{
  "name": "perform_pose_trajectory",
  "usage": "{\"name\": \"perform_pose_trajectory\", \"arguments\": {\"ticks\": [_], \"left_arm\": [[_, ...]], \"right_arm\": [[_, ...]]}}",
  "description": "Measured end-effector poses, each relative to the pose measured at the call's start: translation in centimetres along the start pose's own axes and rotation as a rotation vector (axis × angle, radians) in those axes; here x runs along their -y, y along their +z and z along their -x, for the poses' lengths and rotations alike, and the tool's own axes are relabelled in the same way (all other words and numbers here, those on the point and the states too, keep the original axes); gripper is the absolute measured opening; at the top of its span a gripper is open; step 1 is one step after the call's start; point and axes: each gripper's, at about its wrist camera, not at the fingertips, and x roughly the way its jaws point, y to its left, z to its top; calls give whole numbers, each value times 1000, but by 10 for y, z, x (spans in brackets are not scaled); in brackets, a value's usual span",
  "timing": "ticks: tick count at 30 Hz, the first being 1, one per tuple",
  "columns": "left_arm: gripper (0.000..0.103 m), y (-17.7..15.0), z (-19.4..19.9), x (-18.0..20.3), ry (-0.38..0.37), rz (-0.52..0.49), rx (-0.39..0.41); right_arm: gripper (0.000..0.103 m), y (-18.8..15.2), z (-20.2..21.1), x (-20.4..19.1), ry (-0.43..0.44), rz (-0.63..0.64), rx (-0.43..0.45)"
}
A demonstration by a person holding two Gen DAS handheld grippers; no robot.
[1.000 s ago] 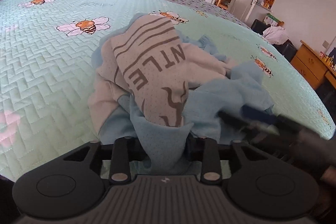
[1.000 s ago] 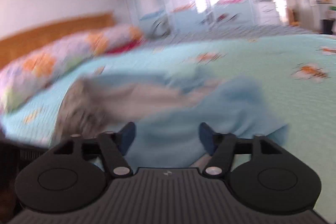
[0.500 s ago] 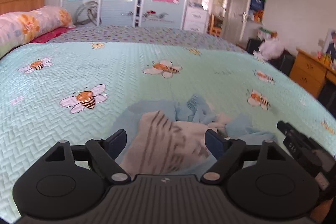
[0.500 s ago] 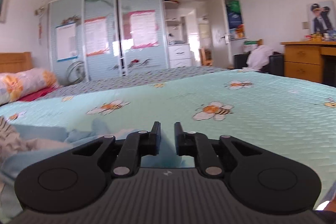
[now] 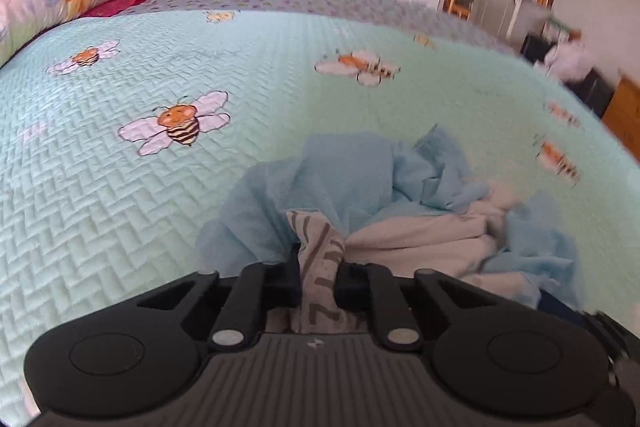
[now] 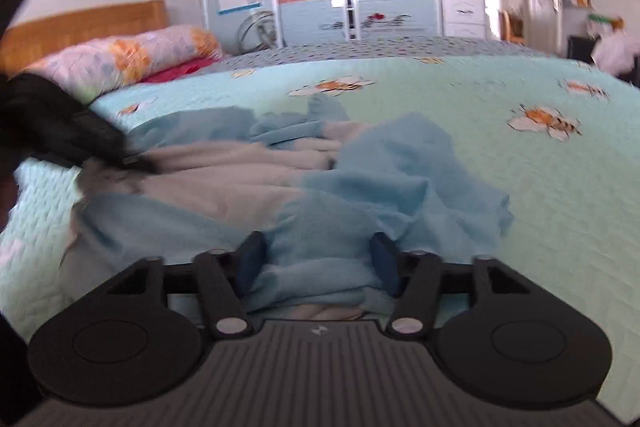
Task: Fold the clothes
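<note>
Cloth lay in a crumpled heap just ahead of both grippers, on the quilt (image 5: 168,211) with bees printed on it. The garment (image 5: 416,239) was pale blue with a whitish panel and a grey-lettered patch, bunched and not yet spread out.

The left gripper (image 5: 318,275) had just closed its jaws, and they stood nearly together, pinching a fold of the lettered patch (image 5: 320,259) between the pads. From there the blue cloth spread forward and to its right, while bare quilt lay to its left.

The right gripper (image 6: 318,263) had just been opening its jaws; they stood about half apart with a ridge of blue cloth between the blue pads (image 6: 250,263). Whether the pads pressed on that ridge could not be told; it looked loosely straddled rather than clamped. In its view the left gripper (image 6: 132,159) showed as a dark shape well off to its left, at the far side of the heap.

By my judgement the step in hand was picking up and opening the garment, before any fold. The next move called for the right jaws to close on an edge, then for both hands to lift and draw apart so the cloth would hang flat.
</note>
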Motion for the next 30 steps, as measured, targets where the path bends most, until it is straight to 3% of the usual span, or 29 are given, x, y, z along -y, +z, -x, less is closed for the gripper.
{"name": "perform_pose_trajectory", "arguments": {"ticks": [1, 3, 6, 8, 10, 12, 13, 14, 17, 21, 25, 28, 30], "left_arm": [[9, -4, 18, 0, -37, -2, 14], [9, -14, 53, 2, -110, -19, 38], [9, -36, 103, 19, -200, -147, 45], [14, -46, 114, 18, -202, -156, 18], [23, -49, 111, 7, -169, -100, 7], [31, -50, 107, -5, -119, -40, 1], [43, -47, 105, -12, -89, -9, 1], [53, -44, 106, -16, -75, 13, 9], [69, -31, 110, -22, -73, 36, 48], [76, -9, 86, -12, -86, -31, -6], [80, -2, 23, 6, -18, -111, -164], [79, -9, -19, 3, 2, -35, -264], [75, -13, -41, 1, 0, 19, -304]], "right_arm": [[25, 2, 4, 5, -32, -24, 33], [23, 6, 13, 13, -82, -56, 102], [24, 11, 29, 18, -99, -73, 212], [46, 13, 37, 15, -50, -66, 243], [58, 15, 42, 9, 11, -53, 247], [59, 16, 47, 3, 73, -41, 250], [59, 16, 49, 0, 105, -34, 243], [63, 14, 47, -5, 137, -23, 209], [73, 7, 29, -18, 172, 25, 46], [73, -11, 10, -31, 123, 74, -87], [73, -19, 12, -41, 97, 126, -79], [71, -20, 13, -39, 87, 123, -67], [64, -19, 14, -34, 74, 114, -59]]}}
